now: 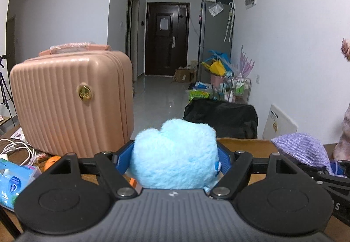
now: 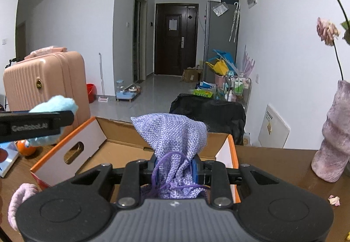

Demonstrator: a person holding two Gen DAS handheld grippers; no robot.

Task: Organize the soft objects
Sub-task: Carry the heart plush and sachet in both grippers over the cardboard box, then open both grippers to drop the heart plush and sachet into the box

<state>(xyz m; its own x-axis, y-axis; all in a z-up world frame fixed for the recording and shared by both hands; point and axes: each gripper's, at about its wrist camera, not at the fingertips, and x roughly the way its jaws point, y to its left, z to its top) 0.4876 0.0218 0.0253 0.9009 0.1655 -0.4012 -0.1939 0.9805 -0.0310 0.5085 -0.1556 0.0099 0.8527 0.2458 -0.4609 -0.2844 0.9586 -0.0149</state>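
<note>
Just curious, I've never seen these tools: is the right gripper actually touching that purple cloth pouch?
Touching. In the right wrist view, the right gripper has its blue pads pressed against both sides of the purple cloth pouch, pinching its gathered neck.

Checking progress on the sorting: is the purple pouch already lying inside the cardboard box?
No, the purple pouch is clamped in the right gripper, above the cardboard box.

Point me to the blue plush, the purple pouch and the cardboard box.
Blue plush [image 1: 175, 154], left wrist view, middle of its fluffy body.
Purple pouch [image 2: 172, 132], right wrist view, woven upper part.
Cardboard box [image 2: 122, 150], right wrist view, bare inner floor.
</note>
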